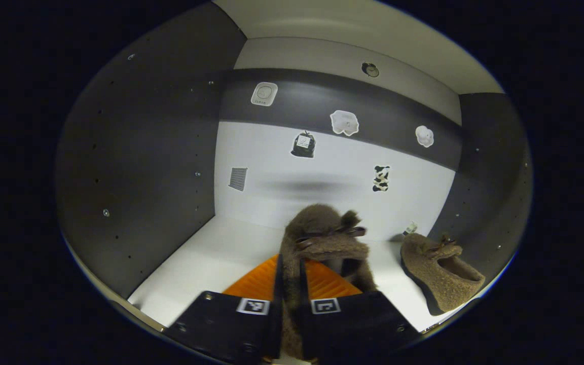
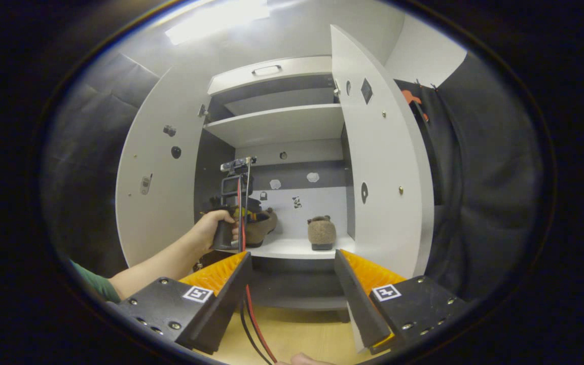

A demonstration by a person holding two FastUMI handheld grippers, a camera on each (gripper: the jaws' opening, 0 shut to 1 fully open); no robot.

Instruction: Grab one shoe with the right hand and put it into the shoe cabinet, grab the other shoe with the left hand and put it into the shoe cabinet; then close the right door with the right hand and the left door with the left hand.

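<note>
Left gripper (image 1: 288,284): fingers clenched on the heel rim of a brown fuzzy slipper-style shoe with a small bow (image 1: 322,238). This held shoe sits inside the white-and-grey shoe cabinet (image 2: 271,121), over the white shelf (image 1: 206,258), roughly mid-shelf and nearer the front edge. Whether its sole rests on the shelf or hangs just above it, cannot tell.

Second matching brown fuzzy shoe (image 1: 436,271): already set down on the same shelf, toward the right rear corner, close to the dark right side wall, well apart from the held one. In the right gripper view it stands at (image 2: 321,231), toe facing outward.

Right gripper (image 2: 292,284): fingers released and spread wide, nothing between them, held back outside the cabinet facing the opening. The person's hand (image 2: 211,225) holding the other gripper reaches in past the left door (image 2: 160,203).

Progress, judged: right-hand shoe placed, done. Left-hand shoe inside but not yet let go. Remaining: release and withdraw the left gripper, then shut the right door (image 2: 378,167) and the left door; both stand fully open.
</note>
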